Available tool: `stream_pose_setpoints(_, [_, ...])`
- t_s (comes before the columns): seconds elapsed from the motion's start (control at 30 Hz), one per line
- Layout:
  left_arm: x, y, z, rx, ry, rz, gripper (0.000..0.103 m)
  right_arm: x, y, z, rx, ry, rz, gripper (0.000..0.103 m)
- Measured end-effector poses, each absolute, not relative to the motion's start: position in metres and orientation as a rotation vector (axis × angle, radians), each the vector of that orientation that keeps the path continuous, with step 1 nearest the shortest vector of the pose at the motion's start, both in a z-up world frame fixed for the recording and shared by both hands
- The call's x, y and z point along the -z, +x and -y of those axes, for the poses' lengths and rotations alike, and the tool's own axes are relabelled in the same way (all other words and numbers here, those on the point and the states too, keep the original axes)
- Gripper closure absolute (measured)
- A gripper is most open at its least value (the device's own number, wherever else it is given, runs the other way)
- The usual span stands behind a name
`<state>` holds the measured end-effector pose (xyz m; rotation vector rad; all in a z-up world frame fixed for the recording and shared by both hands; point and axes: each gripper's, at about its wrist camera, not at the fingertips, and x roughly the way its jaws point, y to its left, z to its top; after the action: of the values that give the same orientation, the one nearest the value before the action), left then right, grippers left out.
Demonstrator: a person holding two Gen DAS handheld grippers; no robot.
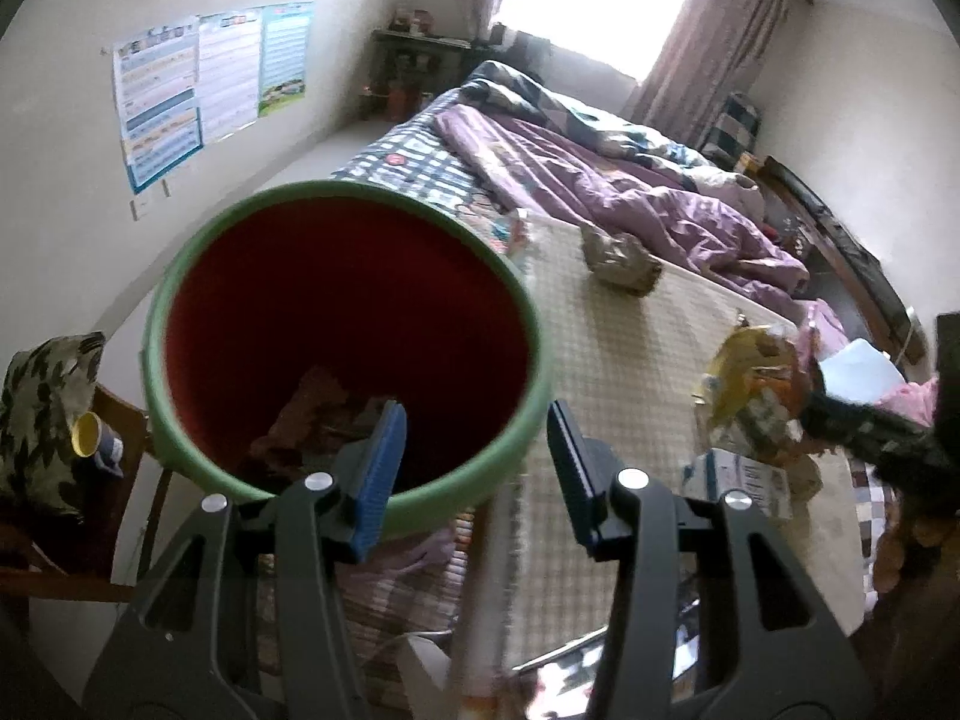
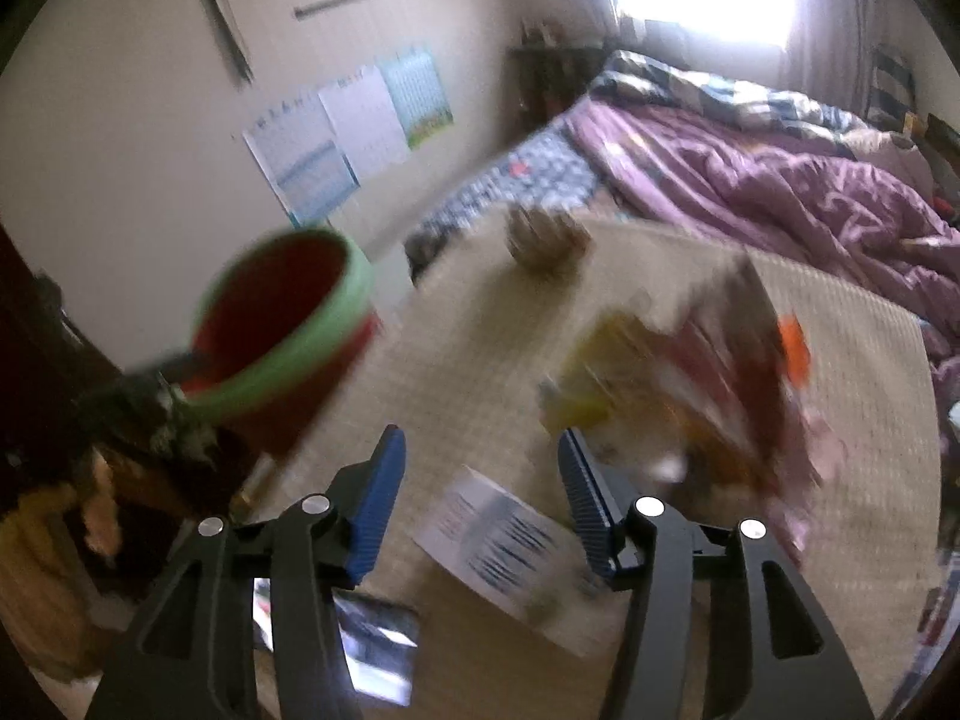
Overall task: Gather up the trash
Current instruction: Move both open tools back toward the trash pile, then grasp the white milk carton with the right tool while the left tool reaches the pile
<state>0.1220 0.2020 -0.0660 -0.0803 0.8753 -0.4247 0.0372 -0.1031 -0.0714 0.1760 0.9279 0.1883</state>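
Observation:
A red bin with a green rim (image 1: 528, 402) fills the left wrist view, with crumpled wrappers (image 1: 312, 420) inside. My left gripper (image 1: 477, 450) straddles the rim at its near edge, one finger inside, one outside, with a wide gap between the pads. The bin also shows in the right wrist view (image 2: 288, 324). My right gripper (image 2: 480, 480) is open above the bed mat, over a white printed leaflet (image 2: 504, 546). A yellow and red snack wrapper (image 2: 678, 378) lies just right of it, also in the left wrist view (image 1: 750, 384). A crumpled grey-brown wad (image 1: 621, 258) lies farther off.
A straw bed mat (image 1: 630, 396) covers the near bed, with a purple quilt (image 1: 630, 186) behind. A wooden chair (image 1: 114, 420) with a camouflage cloth and a yellow cup (image 1: 87, 435) stands on the left. Posters (image 1: 204, 84) hang on the wall.

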Motion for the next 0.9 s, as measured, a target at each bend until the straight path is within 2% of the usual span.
stream_pose_setpoints(0.13, [0.066,0.117,-0.180,0.462,-0.064,-0.882,0.052,0.104,0.030,0.117,-0.195,0.118,-1.024,0.049])
stream_pose_setpoints(0.3, [0.069,0.111,-0.155,0.489,-0.048,-0.897,0.051,0.133,0.028,0.125,-0.234,0.066,-1.099,0.040])
stream_pose_setpoints(0.6, [0.074,0.103,-0.125,0.492,-0.040,-0.918,0.050,0.142,0.032,0.118,-0.399,-0.005,-1.136,0.024])
stream_pose_setpoints(0.9, [0.077,0.097,-0.092,0.501,-0.047,-0.932,0.050,0.154,0.020,0.103,-0.469,-0.064,-1.149,0.023])
